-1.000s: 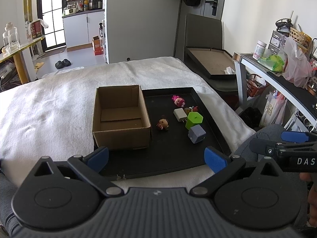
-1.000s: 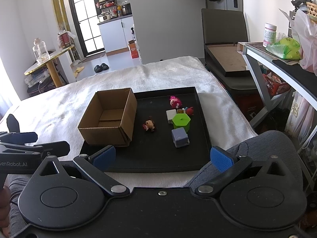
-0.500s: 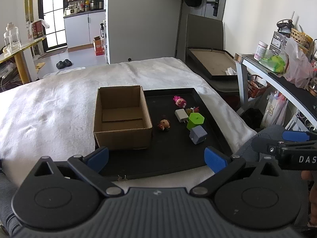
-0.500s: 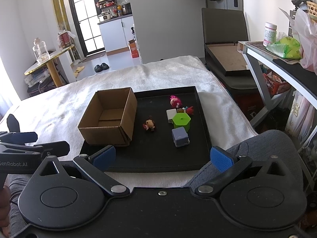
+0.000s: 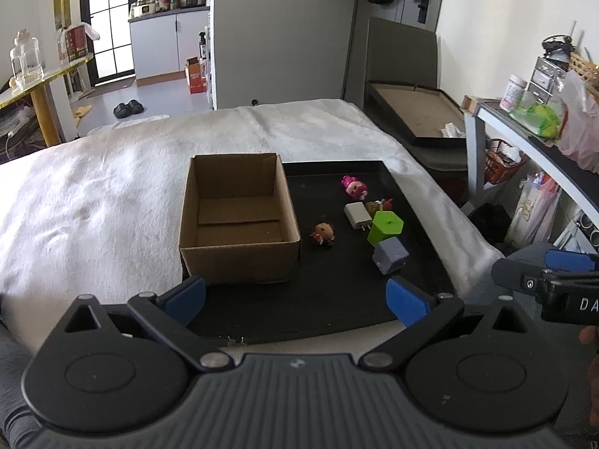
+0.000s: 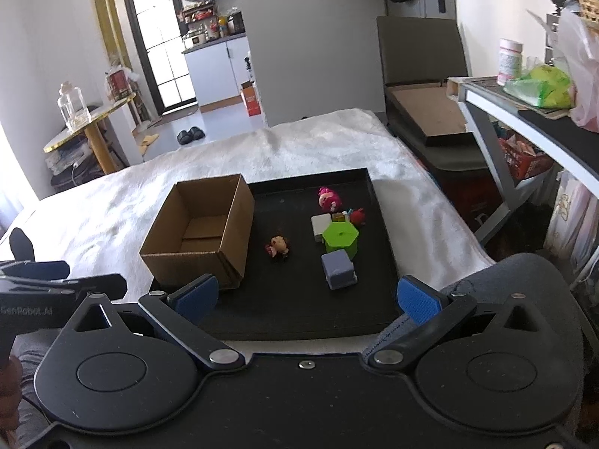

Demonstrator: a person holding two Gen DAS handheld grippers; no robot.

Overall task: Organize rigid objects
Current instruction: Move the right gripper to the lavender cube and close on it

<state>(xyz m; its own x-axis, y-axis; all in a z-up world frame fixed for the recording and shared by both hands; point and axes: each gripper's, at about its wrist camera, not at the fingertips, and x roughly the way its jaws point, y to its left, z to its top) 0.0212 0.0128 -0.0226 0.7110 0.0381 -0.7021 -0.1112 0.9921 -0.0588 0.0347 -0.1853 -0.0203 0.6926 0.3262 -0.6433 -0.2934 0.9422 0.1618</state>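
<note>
A black tray (image 5: 337, 310) (image 6: 299, 321) lies on a white blanket. Its left part holds an empty open cardboard box (image 5: 239, 220) (image 6: 198, 235). To the right lie a brown-haired doll (image 5: 322, 234) (image 6: 277, 246), a pink figure (image 5: 353, 186) (image 6: 329, 199), a white charger (image 5: 357, 215) (image 6: 321, 225), a small red toy (image 5: 380, 205) (image 6: 356, 217), a green hexagonal block (image 5: 386, 226) (image 6: 340, 238) and a grey-blue cube (image 5: 390, 256) (image 6: 338, 270). My left gripper (image 5: 295, 295) and right gripper (image 6: 307, 297) both hover open at the tray's near edge, holding nothing.
A white blanket (image 5: 93, 205) covers the surface around the tray. A dark chair with a framed board (image 5: 419, 119) stands at the back right. A cluttered shelf (image 6: 531, 112) runs along the right. A person's knee (image 6: 524, 280) is at the near right.
Both views have crept slightly forward toward the tray. Nothing on the tray has moved, and both grippers stay open.
</note>
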